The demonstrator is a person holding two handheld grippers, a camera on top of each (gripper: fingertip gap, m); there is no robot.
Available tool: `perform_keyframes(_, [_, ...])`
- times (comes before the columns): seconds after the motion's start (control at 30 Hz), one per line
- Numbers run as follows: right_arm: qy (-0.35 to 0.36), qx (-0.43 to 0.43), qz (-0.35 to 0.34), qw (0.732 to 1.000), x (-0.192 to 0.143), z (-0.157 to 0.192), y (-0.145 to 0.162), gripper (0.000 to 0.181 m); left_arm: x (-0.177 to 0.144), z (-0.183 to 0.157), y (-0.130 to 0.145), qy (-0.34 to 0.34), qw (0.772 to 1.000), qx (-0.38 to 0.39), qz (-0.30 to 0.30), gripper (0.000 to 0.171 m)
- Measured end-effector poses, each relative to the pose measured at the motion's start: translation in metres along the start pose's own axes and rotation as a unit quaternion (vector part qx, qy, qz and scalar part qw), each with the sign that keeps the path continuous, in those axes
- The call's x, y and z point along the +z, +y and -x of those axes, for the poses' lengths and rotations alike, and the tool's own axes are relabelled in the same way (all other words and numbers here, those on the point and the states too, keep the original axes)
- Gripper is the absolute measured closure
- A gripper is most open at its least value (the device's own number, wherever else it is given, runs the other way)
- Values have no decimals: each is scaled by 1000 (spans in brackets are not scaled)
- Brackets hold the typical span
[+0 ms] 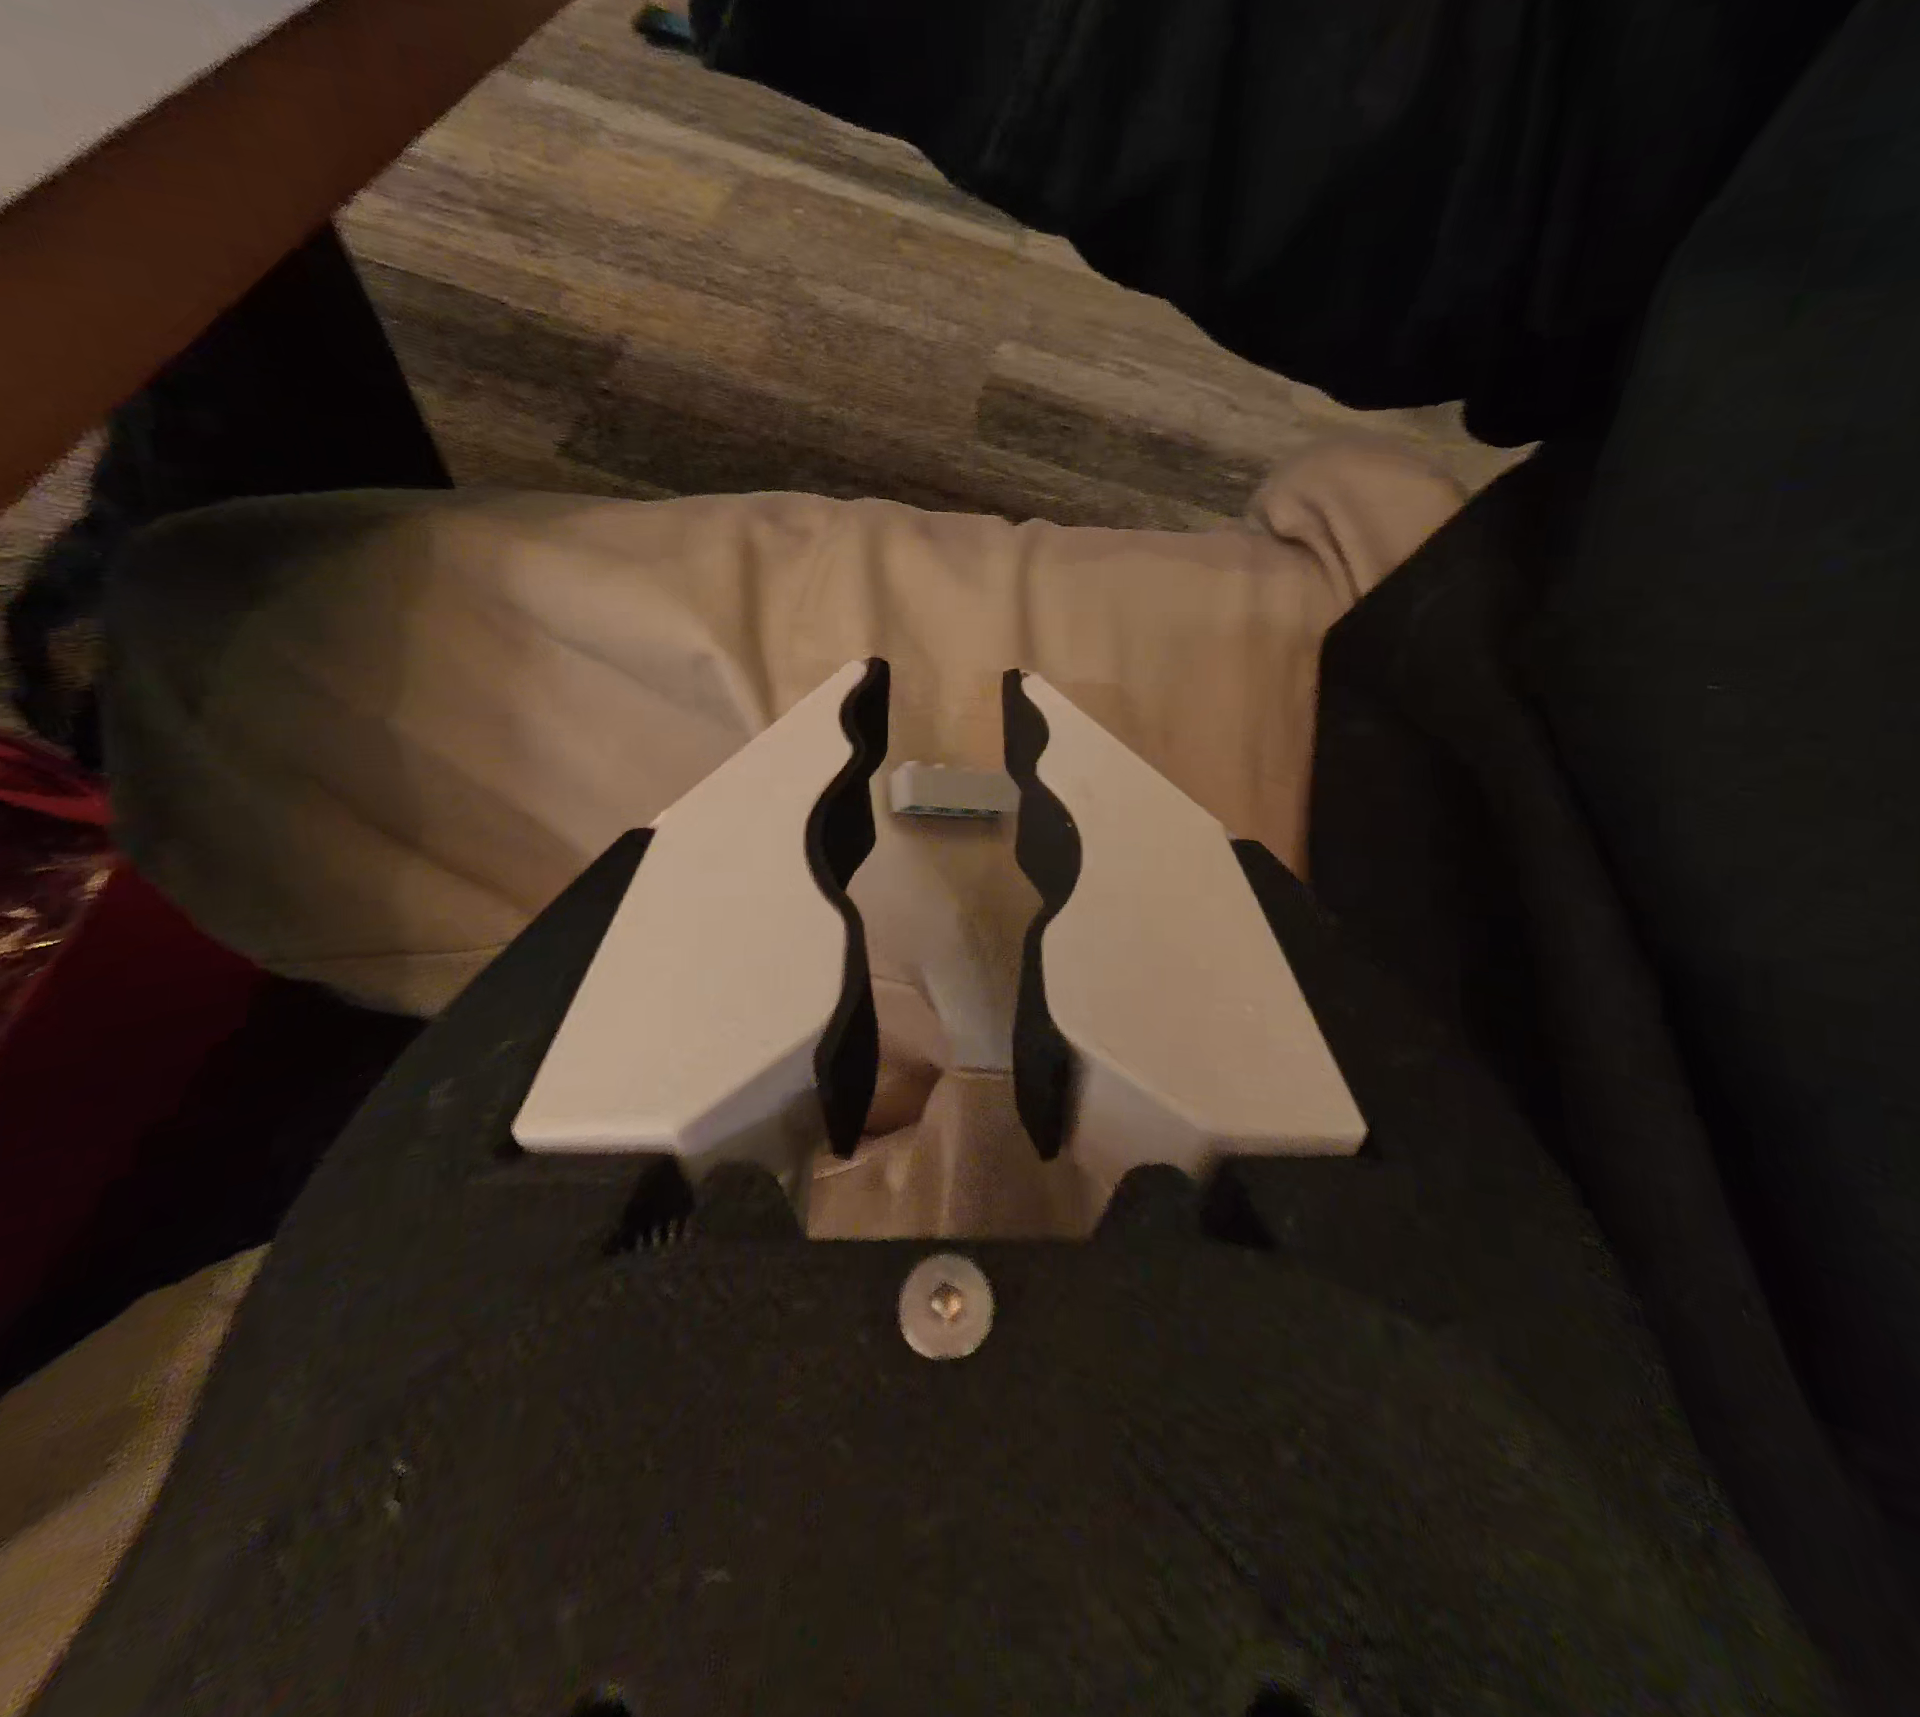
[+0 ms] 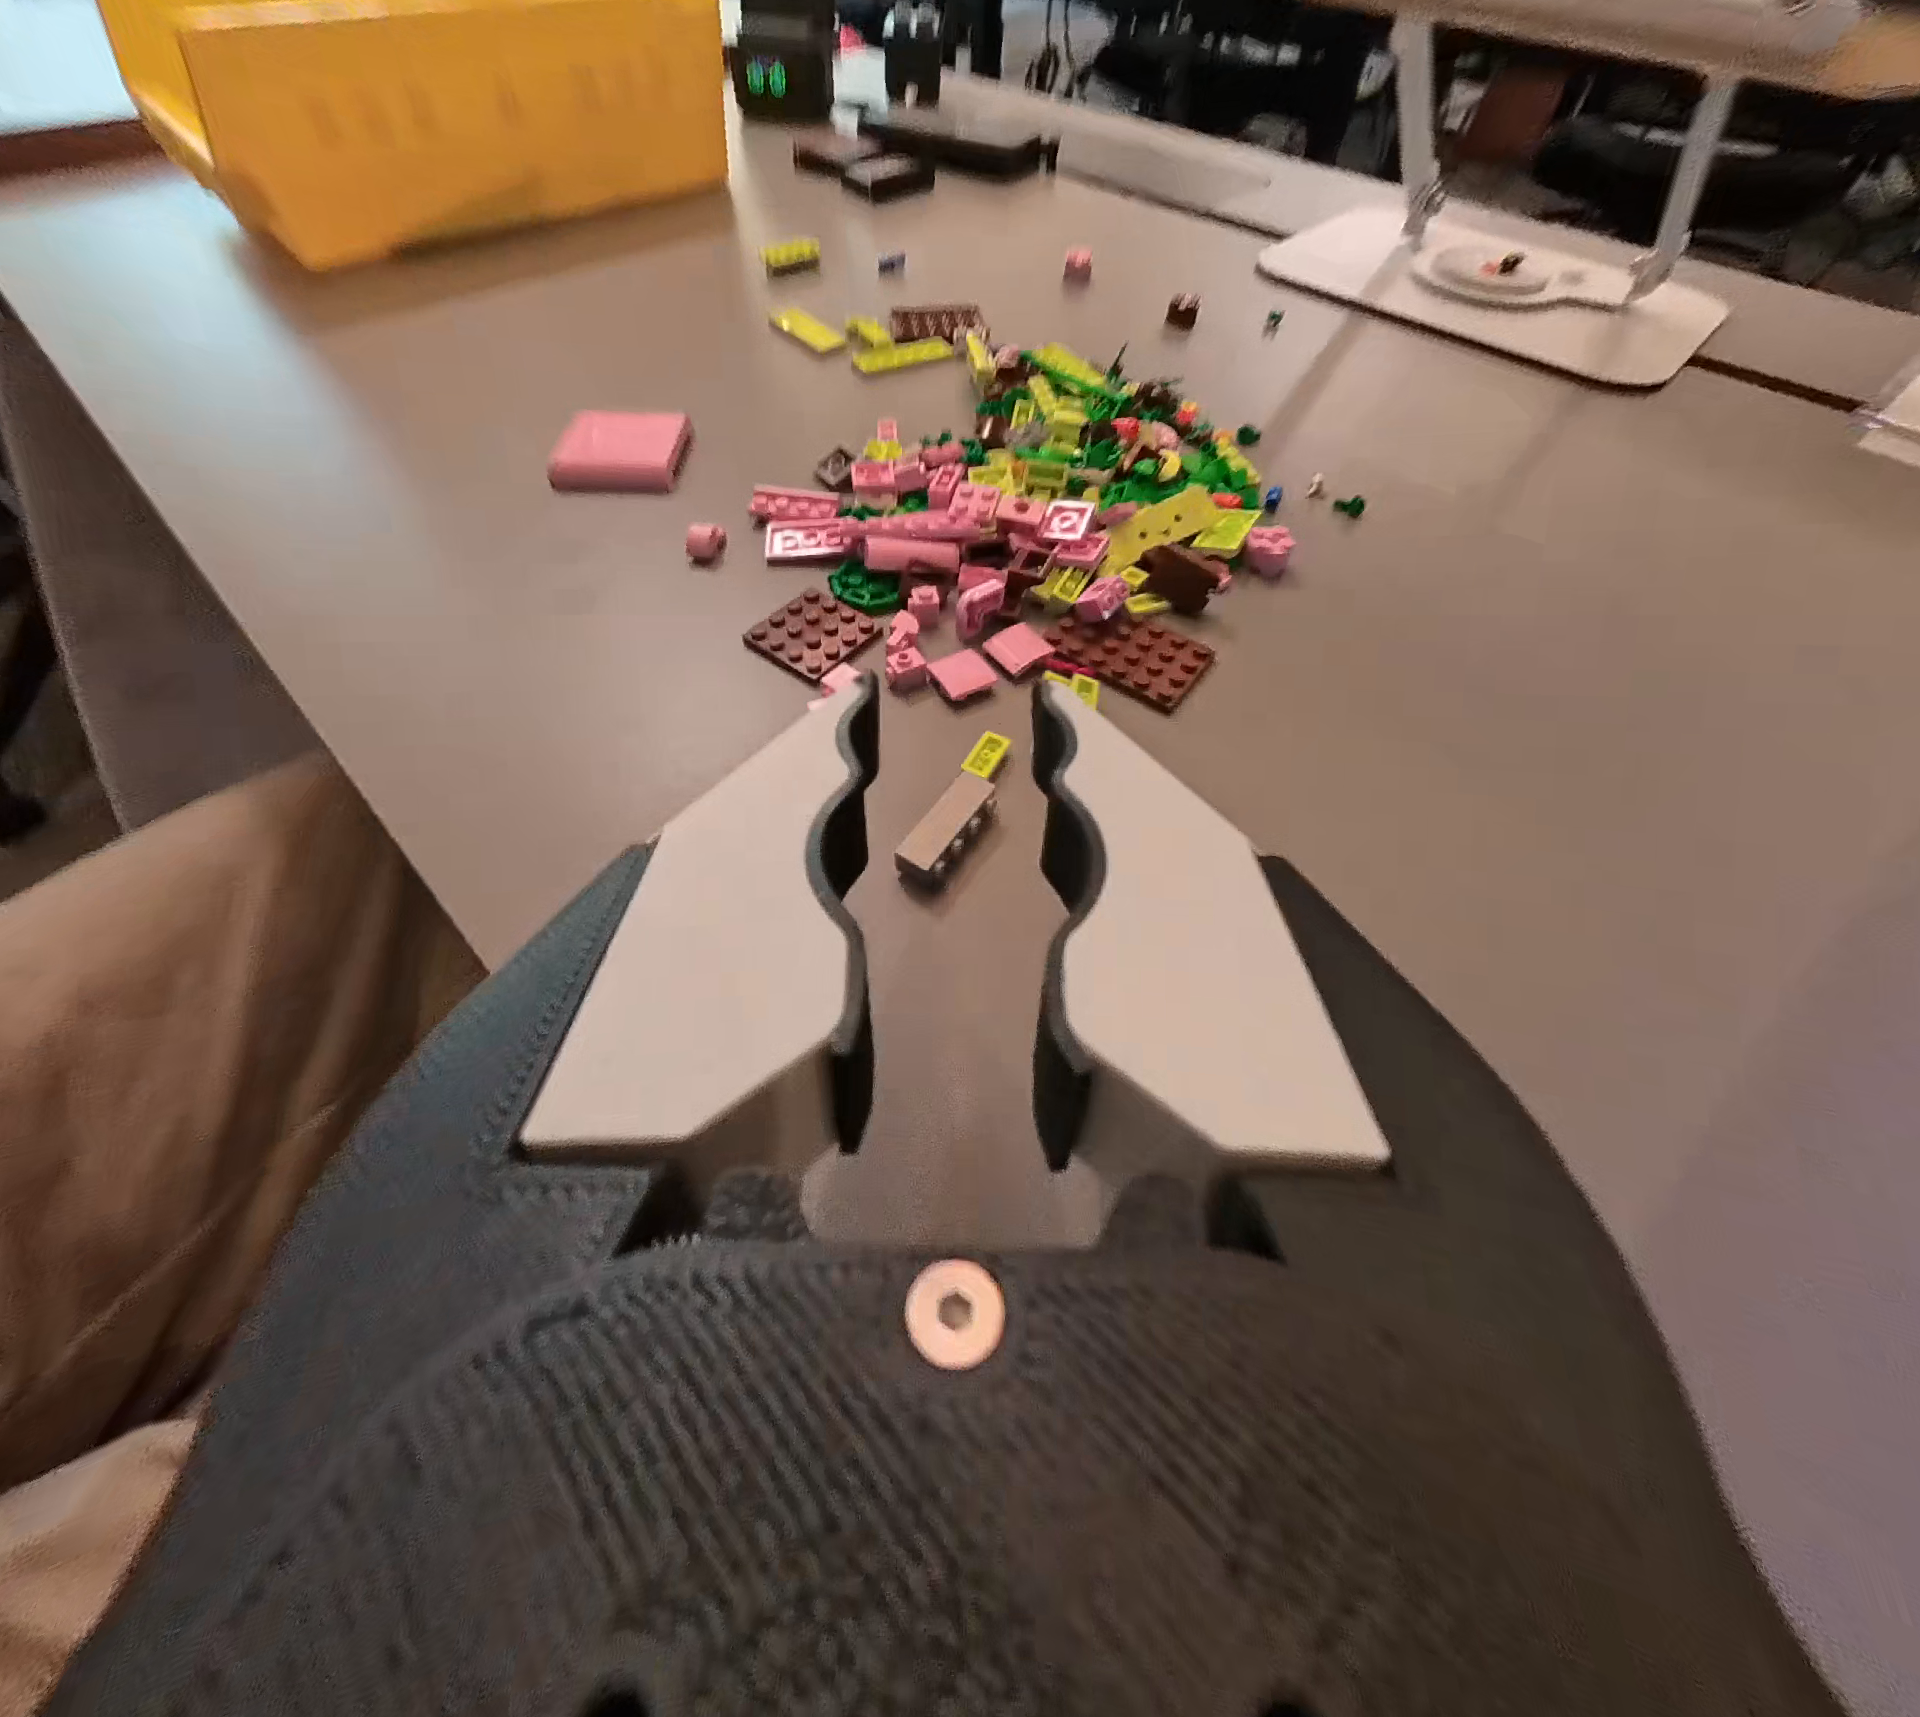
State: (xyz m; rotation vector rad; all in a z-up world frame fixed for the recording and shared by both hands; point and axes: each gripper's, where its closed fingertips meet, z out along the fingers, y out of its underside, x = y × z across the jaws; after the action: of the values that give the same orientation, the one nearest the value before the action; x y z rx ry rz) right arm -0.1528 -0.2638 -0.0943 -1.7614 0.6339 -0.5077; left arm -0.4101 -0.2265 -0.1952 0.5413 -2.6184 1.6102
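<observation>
while your left gripper [image 1: 945, 680] hangs parted and empty over beige cloth [image 1: 623, 711], a small grey block [image 1: 948, 803] lies between its fingers. your right gripper [image 2: 954, 706] is parted too, above the grey table [image 2: 416, 524], framing a grey studded brick [image 2: 945, 831] before the pink, green and brown brick pile [image 2: 1039, 514]. no legible writing shows.

I saw a yellow bin [image 2: 416, 98] on the tabletop [image 2: 416, 524], a pink block [image 2: 620, 449] beside scattered bricks [image 2: 1029, 514], and beige cloth [image 1: 623, 680] below.
</observation>
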Motion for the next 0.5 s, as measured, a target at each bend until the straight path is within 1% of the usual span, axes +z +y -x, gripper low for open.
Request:
perform_keyframes(0.07, [-8, 28, -20, 999, -9, 0, 5, 159, 3, -3, 4, 17, 1000, -13, 12, 141])
perform_keyframes(0.1, [-13, 42, -19, 999, -10, 1, 13, 159, 5, -4, 7, 17, 1000, -12, 22, 134])
perform_keyframes(0.13, [-14, 52, -24, 998, -12, 1, 19, 158, 8, -5, 11, 18, 999, -7, 32, 133])
perform_keyframes(0.17, [-19, 50, -51, 997, -17, 3, 13, 158, 11, -7, 15, 21, 999, 1, 42, 132])
perform_keyframes(0.2, [-10, 36, -91, 995, -23, 3, 5, 162, 14, -10, 18, 23, 998, 6, 51, 128])
perform_keyframes(0.23, [13, 27, -119, 992, -29, -2, -1, 170, 17, -10, 22, 21, 998, 10, 62, 127])
perform_keyframes(0.27, [22, 22, -128, 991, -30, -3, -2, 174, 21, -8, 26, 11, 997, 13, 75, 128])
perform_keyframes(0.3, [19, 18, -121, 992, -29, -1, -1, 174, 23, -2, 31, -6, 996, 18, 90, 129])
perform_keyframes(0.33, [18, 15, -107, 994, -26, 0, 2, 173, 26, 2, 38, -21, 994, 26, 108, 130])
perform_keyframes(0.4, [17, 10, -80, 997, -20, 1, 7, 170, 30, 3, 52, -21, 988, 43, 145, 133])
perform_keyframes(0.43, [16, 10, -71, 997, -19, 1, 9, 170, 32, 3, 55, -21, 987, 49, 154, 139])
perform_keyframes(0.5, [15, 19, -61, 998, -17, 0, 10, 167, 33, 6, 50, -33, 988, 58, 143, 166])
